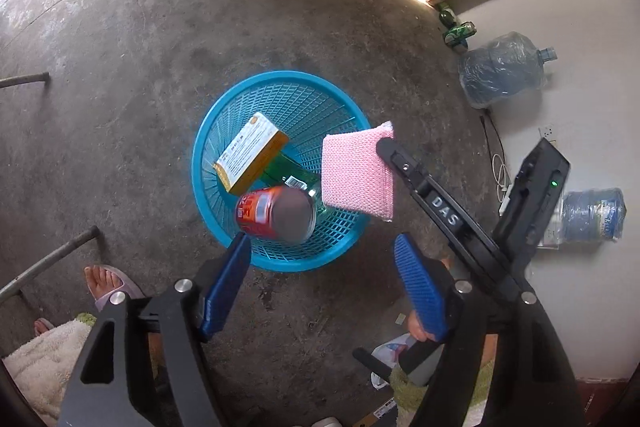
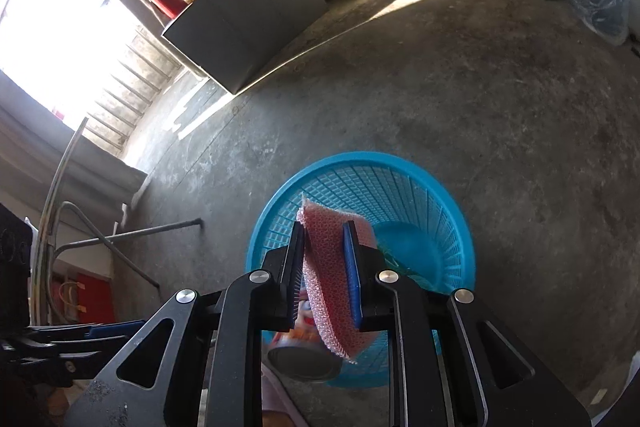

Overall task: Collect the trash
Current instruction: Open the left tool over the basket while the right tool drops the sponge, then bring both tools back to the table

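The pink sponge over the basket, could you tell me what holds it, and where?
The right gripper fingers pinch the pink sponge across its flat faces, near one edge.

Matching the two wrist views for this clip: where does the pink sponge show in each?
Left wrist: pink sponge right of centre, over the basket's right rim, held at its upper right corner by the right hand-held gripper.
Right wrist: sponge at lower centre, clamped between the fingers, above the basket.
Shared landmark: blue basket on the concrete floor.
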`<state>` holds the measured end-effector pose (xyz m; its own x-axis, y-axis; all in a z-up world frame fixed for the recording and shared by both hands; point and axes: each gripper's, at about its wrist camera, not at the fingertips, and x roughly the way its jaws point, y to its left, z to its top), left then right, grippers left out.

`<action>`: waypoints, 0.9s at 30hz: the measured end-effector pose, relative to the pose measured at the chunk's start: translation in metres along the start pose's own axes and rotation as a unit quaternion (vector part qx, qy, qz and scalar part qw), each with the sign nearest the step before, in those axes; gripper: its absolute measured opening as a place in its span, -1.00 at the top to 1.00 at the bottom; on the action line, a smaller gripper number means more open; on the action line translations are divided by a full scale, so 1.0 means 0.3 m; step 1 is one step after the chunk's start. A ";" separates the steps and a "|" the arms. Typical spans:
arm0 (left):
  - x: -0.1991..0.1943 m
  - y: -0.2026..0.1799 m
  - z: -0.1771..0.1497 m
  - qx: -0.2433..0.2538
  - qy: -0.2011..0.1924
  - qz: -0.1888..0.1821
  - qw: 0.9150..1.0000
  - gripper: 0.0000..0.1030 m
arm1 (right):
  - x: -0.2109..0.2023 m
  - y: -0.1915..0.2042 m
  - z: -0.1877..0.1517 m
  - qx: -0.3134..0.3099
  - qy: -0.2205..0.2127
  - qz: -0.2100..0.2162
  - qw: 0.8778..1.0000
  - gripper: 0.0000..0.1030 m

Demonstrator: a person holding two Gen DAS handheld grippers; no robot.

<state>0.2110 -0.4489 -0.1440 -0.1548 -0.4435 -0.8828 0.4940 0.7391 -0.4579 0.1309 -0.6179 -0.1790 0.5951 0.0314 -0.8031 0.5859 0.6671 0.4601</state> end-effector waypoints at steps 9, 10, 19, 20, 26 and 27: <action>-0.259 -0.037 -0.164 0.068 -0.049 -0.030 0.996 -0.42 | 0.079 -0.040 -0.011 0.030 0.023 -0.030 0.999 0.32; -0.288 -0.046 -0.185 0.075 -0.054 -0.033 0.995 -0.42 | 0.075 -0.044 -0.011 0.030 0.020 -0.036 0.999 0.24; -0.520 -0.081 -0.380 0.149 -0.113 -0.038 0.982 -0.47 | -0.092 -0.101 -0.084 0.036 -0.006 -0.053 0.998 0.23; -0.544 -0.081 -0.403 0.157 -0.120 -0.039 0.980 -0.48 | -0.114 -0.105 -0.095 0.033 -0.010 -0.055 0.998 0.23; -0.679 -0.041 -0.524 0.167 -0.159 -0.041 0.972 -0.52 | -0.277 -0.068 -0.171 0.010 -0.036 -0.061 0.997 0.02; -0.702 -0.029 -0.544 0.167 -0.166 -0.039 0.971 -0.53 | -0.303 -0.051 -0.182 0.004 -0.041 -0.060 0.997 0.00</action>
<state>0.0998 -0.2792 0.0286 0.0530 -0.6717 -0.7389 0.7500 0.5153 -0.4146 0.0379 -0.5903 -0.1337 0.5633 -0.1106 -0.8188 0.6598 0.6567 0.3653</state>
